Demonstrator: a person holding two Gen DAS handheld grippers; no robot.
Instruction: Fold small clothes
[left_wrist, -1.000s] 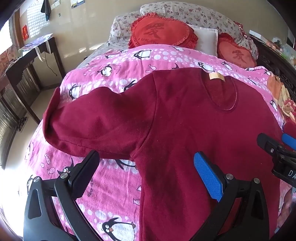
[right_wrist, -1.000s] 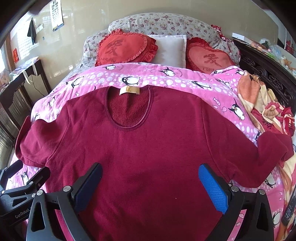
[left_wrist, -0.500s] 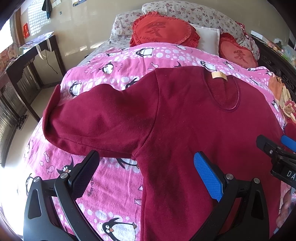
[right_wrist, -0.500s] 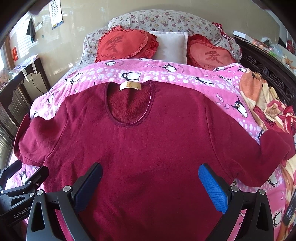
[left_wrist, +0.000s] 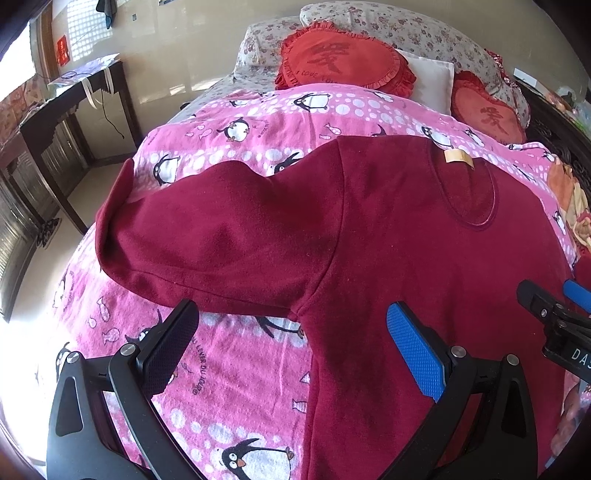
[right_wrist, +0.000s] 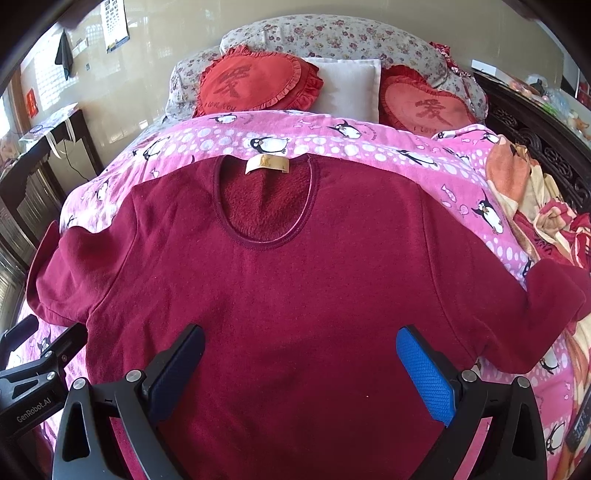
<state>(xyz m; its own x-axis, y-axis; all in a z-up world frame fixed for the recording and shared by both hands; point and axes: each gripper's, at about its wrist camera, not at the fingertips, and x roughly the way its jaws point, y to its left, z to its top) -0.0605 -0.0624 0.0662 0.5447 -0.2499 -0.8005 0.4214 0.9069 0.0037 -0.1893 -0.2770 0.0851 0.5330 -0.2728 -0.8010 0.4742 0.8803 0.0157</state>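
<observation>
Shirt (right_wrist: 295, 288) flat on blanket (right_wrist: 369, 147), sleeves spread, no fold made. Left gripper (left_wrist: 291, 339), right gripper (right_wrist: 301, 354) both released, hovering; all folding left.

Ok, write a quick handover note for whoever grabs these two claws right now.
Left claw: open, empty, over the sweater's left armpit.
Right claw: open, empty, over the lower chest.
Dark red sweater: flat, front up, on the pink penguin blanket, collar toward the pillows, both sleeves spread outward.
Done: the sweater is laid out.
Left: every fold; probably the sleeves inward first, then the body.
</observation>
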